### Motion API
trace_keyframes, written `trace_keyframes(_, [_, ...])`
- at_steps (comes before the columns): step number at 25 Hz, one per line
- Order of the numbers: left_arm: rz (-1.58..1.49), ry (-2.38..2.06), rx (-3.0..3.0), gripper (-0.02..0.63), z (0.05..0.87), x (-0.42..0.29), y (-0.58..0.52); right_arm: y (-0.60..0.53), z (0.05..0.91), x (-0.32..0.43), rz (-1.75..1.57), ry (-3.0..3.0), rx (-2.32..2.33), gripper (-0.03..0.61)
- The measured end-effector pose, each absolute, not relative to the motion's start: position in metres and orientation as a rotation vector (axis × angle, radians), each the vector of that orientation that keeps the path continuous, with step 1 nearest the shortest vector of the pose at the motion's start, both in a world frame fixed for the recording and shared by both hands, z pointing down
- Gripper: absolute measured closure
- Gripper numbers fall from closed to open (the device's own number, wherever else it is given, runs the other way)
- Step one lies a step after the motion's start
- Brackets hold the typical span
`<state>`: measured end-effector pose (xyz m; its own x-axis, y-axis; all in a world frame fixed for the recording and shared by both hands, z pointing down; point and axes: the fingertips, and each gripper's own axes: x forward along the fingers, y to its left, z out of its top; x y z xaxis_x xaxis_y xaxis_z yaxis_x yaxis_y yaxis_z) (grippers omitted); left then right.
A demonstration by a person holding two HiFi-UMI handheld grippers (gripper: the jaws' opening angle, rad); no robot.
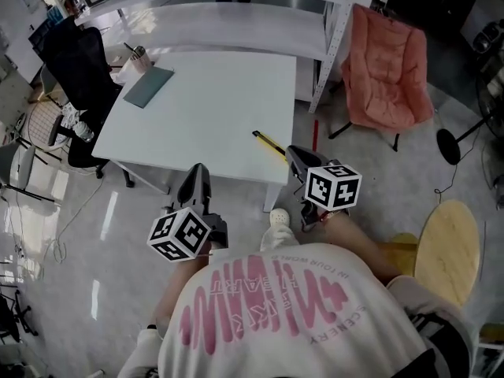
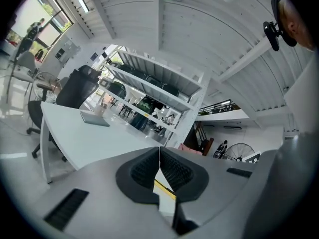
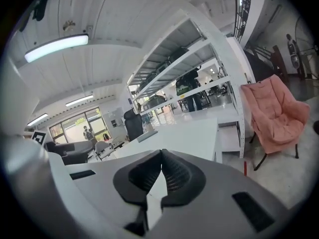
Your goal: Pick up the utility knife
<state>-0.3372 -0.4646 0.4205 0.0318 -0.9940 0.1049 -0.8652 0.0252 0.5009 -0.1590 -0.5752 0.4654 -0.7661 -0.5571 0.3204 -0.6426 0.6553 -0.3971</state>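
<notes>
The head view alone shows the knife (image 1: 269, 143) whole, on the table (image 1: 213, 101) by its near right corner, with the right gripper (image 1: 296, 156) just beside its near end, contact unclear, and the left gripper (image 1: 198, 173) well to the left, off the table. The left gripper view shows its jaws closed tip to tip on nothing, and a yellow sliver (image 2: 164, 188) in the gap below them is too cut off to name. The right gripper view shows its jaws pressed together and empty, with the table beyond.

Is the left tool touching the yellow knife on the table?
Apart. Head view: the left tool hangs off the table, well left of the utility knife.
</notes>
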Motion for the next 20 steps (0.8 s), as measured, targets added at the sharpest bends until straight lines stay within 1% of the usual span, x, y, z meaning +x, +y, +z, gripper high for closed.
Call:
trace_keyframes(6, [-0.392,-1.952,1.797,0.589,0.434,-0.372,-0.517,-0.646,0.493,-0.181,0.763,-2.617,0.915,0.564])
trace_keyframes(13, [-0.410,-2.043,1.659,0.589,0.448,-0.393,-0.565,-0.715,0.530,-0.202,0.746,-2.537,0.753,0.551])
trace_keyframes(14, [-0.412,-2.057,1.637,0.589,0.450,-0.398,-0.569,-0.722,0.536,-0.207,0.736,-2.526,0.725,0.543])
trace_keyframes(16, [-0.410,-2.077,1.597,0.589,0.457,-0.406,-0.576,-0.732,0.550,-0.216,0.700,-2.493,0.668,0.497])
trace_keyframes(18, [-0.410,-2.087,1.562,0.589,0.464,-0.411,-0.582,-0.740,0.564,-0.222,0.649,-2.456,0.625,0.488])
trace_keyframes(20, [-0.406,-2.094,1.538,0.589,0.470,-0.414,-0.587,-0.746,0.579,-0.229,0.604,-2.422,0.574,0.458])
